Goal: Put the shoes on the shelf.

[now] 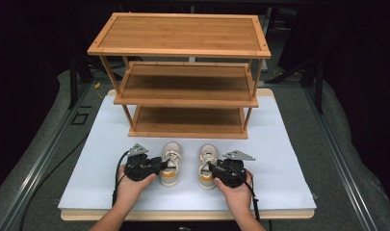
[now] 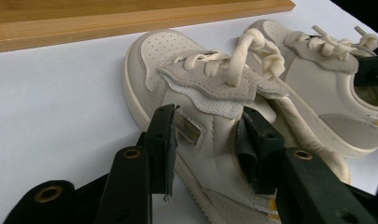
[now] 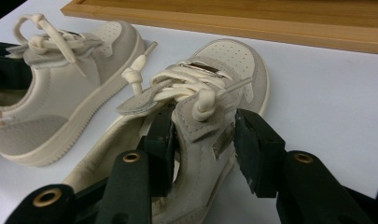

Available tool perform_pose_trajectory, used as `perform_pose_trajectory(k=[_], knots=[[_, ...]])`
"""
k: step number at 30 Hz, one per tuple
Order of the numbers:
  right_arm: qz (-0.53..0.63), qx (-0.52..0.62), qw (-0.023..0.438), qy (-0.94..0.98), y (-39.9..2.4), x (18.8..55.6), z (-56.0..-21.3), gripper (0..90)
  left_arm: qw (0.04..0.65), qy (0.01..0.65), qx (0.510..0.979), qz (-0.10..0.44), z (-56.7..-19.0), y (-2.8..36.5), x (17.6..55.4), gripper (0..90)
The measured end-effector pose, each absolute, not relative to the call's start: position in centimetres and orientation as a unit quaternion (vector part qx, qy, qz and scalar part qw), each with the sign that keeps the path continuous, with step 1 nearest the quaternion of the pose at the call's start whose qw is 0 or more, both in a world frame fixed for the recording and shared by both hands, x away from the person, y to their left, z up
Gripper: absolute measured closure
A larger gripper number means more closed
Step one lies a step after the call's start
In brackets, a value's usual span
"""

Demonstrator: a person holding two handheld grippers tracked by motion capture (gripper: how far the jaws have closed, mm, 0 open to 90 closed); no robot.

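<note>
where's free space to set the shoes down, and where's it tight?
Free: all three rack shelves, and the white mat left of the left shoe and right of the right shoe. Tight: front centre, where the left gripper and right gripper each straddle a shoe, with a narrow gap between shoes.

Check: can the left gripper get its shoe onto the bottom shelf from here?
Probably yes. The left gripper straddles the left shoe, and the bottom shelf lies straight ahead with bare table between. Whether the shoe clears the shelf above is hard to judge.
</note>
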State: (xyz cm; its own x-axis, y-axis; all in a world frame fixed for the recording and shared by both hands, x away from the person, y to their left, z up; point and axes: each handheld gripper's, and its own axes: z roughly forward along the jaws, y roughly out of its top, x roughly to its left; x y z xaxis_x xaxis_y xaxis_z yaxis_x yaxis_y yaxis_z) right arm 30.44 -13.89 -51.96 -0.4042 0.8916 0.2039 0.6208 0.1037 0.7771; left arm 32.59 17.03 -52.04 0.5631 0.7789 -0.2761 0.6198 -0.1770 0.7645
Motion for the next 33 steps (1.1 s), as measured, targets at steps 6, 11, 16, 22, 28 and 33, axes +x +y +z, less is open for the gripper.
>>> perform_pose_trajectory(k=[6,11,16,22,28,33], knots=[[0.427,0.514,0.149,0.728,-12.2,31.1,-52.0,58.9,0.449,0.462,0.760,0.085,-52.0,16.6,32.4,59.5],[0.428,0.512,0.147,0.730,-11.3,31.2,-52.0,58.8,0.449,0.465,0.759,0.085,-52.0,16.5,32.4,59.5],[0.431,0.514,0.145,0.727,-10.7,31.3,-52.1,58.7,0.456,0.468,0.754,0.077,-52.1,16.1,32.3,59.5],[0.432,0.521,0.146,0.722,-10.1,31.2,-52.1,58.7,0.456,0.462,0.757,0.078,-52.1,15.2,32.3,59.2],[0.427,0.521,0.159,0.722,-9.8,30.9,-52.2,58.6,0.456,0.460,0.757,0.083,-52.2,15.2,32.2,59.2],[0.442,0.522,0.148,0.714,-10.2,31.0,-52.3,54.3,0.462,0.461,0.754,0.073,-52.2,15.5,32.3,57.0]])
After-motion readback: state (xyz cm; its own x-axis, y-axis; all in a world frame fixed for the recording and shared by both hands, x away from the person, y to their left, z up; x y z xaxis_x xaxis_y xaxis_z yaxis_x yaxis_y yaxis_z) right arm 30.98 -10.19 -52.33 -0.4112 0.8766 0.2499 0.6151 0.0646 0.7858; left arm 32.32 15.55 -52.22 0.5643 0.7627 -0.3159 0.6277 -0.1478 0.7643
